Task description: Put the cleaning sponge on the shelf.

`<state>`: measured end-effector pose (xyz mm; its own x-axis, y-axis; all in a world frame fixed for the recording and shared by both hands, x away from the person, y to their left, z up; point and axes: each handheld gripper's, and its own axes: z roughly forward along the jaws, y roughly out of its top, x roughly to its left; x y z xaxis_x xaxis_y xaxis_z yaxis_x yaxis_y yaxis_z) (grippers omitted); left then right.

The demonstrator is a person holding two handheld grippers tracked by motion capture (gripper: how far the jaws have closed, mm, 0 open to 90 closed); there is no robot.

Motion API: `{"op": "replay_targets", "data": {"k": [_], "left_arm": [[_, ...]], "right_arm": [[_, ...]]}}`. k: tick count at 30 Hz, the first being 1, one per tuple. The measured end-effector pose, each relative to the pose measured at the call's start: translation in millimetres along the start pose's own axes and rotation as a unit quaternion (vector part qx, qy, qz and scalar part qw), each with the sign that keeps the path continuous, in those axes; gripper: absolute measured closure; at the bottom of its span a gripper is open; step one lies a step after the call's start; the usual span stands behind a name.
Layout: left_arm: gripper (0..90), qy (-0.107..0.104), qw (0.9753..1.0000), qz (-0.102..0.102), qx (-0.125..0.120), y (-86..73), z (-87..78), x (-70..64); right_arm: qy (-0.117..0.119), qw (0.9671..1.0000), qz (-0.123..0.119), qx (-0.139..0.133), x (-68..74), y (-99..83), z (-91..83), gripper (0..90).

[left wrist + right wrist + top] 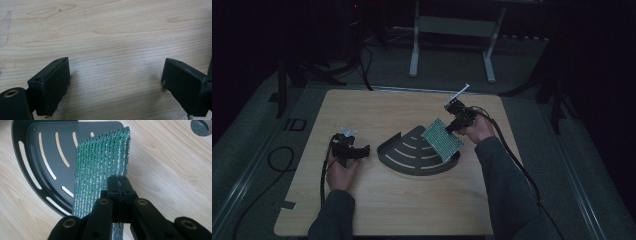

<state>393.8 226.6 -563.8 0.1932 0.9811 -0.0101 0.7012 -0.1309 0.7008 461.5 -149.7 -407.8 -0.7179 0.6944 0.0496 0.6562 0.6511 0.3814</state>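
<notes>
My right gripper (119,185) had its jaws pressed together on the near edge of a green scouring pad (101,167), clamped tight with no gap between the black pads. In the high view the same gripper (451,126) sat toward the right side of the tabletop (377,210), around the middle of its depth, with the pad (441,139) held tilted above the right part of a black corner shelf (409,152). I could not tell whether the pad's lower edge touched the shelf.

The pad looked like a flat, roughly rectangular sheet, woven in narrow ribs of green with glittering silvery threads running lengthwise, and its far corner rose to a point in the right gripper view. The shelf (42,152) was dark, smooth metal, shaped like a quarter circle, with curved slots cut through its floor and a low raised rim along the rounded edge. It lay flat near the tabletop's centre.

My left gripper (116,86) stood wide apart, holding nothing, its two blocky matte-black jaws hovering over bare pale wood with visible grain. From above, that gripper (362,150) was toward the left side of the tabletop, just beside the shelf's left corner but apart from it.
</notes>
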Motion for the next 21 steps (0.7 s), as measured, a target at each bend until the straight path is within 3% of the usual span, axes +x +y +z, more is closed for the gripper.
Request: {"op": "replay_targets", "data": {"k": [21], "left_arm": [[9.8, 0.0, 1.0, 0.0, -0.001, 0.1, 0.0, 0.0]], "right_arm": [[0.0, 1.0, -0.007, 0.005, 3.6, -3.4, 16.1, 89.5]]}}
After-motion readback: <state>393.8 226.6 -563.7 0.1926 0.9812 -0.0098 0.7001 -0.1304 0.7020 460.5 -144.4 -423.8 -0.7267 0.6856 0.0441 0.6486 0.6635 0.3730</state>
